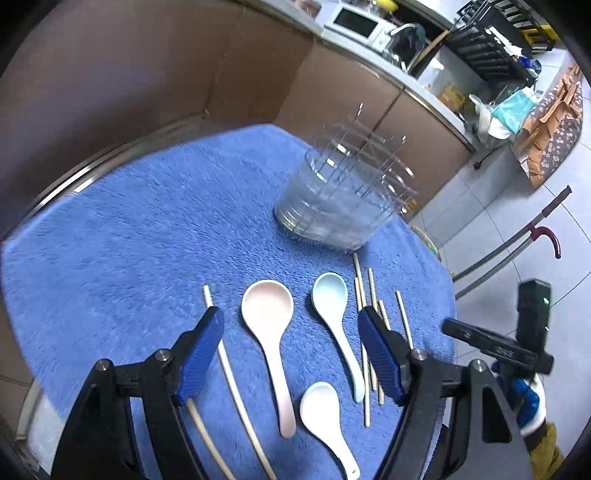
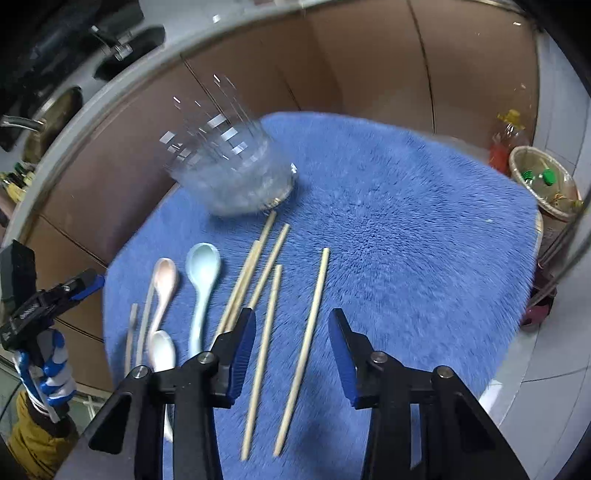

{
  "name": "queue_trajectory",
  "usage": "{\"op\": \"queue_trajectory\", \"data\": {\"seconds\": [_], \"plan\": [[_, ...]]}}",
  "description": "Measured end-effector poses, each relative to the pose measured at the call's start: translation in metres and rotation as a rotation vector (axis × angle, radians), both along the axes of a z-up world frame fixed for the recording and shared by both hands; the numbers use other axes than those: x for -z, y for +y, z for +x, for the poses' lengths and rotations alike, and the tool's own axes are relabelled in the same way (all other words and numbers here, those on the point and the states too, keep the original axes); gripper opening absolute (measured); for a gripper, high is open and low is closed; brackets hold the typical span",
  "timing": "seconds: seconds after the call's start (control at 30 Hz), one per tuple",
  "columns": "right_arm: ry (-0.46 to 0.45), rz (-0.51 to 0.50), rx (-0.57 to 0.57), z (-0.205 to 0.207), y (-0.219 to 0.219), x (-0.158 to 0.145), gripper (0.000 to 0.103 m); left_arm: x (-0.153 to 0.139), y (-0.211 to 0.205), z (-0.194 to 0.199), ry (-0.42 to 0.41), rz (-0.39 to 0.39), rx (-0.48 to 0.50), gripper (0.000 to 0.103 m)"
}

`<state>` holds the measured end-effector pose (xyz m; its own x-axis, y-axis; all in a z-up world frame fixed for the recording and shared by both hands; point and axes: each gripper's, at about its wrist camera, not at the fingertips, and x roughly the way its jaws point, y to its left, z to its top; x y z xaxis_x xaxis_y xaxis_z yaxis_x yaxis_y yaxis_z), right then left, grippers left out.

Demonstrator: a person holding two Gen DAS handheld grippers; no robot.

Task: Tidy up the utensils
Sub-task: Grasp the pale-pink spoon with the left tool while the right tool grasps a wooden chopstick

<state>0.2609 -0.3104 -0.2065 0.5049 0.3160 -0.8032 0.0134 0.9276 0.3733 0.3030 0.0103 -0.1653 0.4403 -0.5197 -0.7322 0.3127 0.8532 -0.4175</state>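
Observation:
On a blue fluffy mat (image 1: pixel 147 229) lie a pink spoon (image 1: pixel 269 332), a pale blue spoon (image 1: pixel 332 314), a white spoon (image 1: pixel 321 410) and several wooden chopsticks (image 2: pixel 310 332). A clear plastic utensil holder (image 1: pixel 343 199) stands at the far side of the mat; it also shows in the right wrist view (image 2: pixel 236 173). My left gripper (image 1: pixel 290 321) is open and empty above the spoons. My right gripper (image 2: pixel 291 321) is open and empty above two chopsticks. The left gripper shows at the left edge of the right wrist view (image 2: pixel 55 291).
Brown cabinets (image 1: pixel 184 74) stand behind the mat. A counter with a microwave (image 1: pixel 354 22) and a dish rack (image 1: pixel 491 48) lies at the back. A bin (image 2: pixel 543 181) and a bottle (image 2: pixel 506 144) stand on the floor to the right.

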Motion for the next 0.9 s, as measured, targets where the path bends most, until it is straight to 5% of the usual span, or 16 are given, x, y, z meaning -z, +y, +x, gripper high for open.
{"op": "queue_trajectory", "data": {"seconds": [0.3,0.9], "plan": [[0.151,-0.096,-0.019,0.052,0.004,0.035,0.032,0.031,-0.017,0.043,0.064,0.071,0.062,0.063],[0.223,-0.221,-0.055,0.088,0.021,0.042,0.022,0.073,-0.043,0.066,0.103,0.218,0.152,0.028]]}}
